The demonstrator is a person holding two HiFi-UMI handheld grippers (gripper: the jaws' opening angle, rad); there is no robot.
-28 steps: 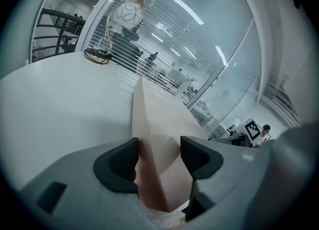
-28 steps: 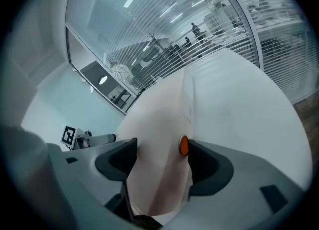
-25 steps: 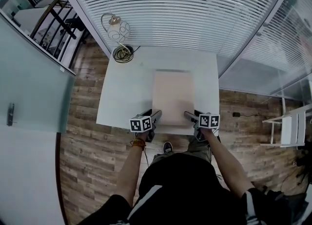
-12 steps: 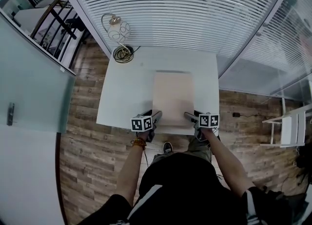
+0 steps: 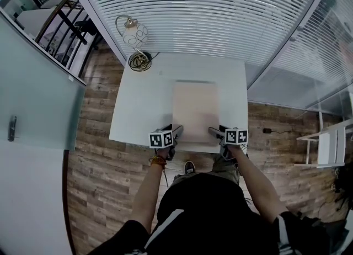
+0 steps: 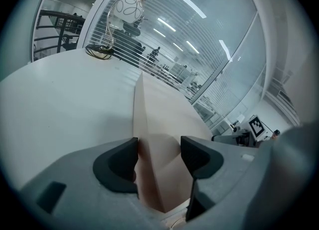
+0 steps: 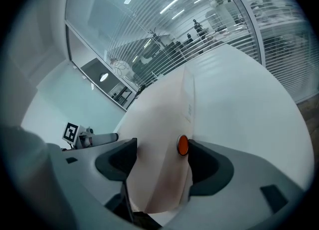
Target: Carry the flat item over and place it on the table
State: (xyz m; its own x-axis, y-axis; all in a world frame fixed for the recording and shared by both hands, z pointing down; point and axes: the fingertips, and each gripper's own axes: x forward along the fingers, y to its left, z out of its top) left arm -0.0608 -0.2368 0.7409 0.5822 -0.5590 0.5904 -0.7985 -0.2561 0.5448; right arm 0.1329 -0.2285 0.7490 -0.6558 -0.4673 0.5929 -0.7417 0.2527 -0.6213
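A flat beige board (image 5: 196, 110) lies lengthwise on the white table (image 5: 143, 105), its near end at the table's front edge. My left gripper (image 5: 175, 132) is at its near left corner and my right gripper (image 5: 214, 132) at its near right corner. In the left gripper view the board (image 6: 164, 119) fills the gap between the jaws of the left gripper (image 6: 158, 157), touching both pads. In the right gripper view the board (image 7: 164, 124) likewise sits between the pads of the right gripper (image 7: 157, 157), one of which carries an orange dot (image 7: 183, 145).
A wire-globe lamp (image 5: 132, 33) and a coiled cable (image 5: 139, 60) stand at the table's far left corner. Glass walls with blinds run behind the table and to its right. A white chair (image 5: 328, 146) stands on the wood floor at the right.
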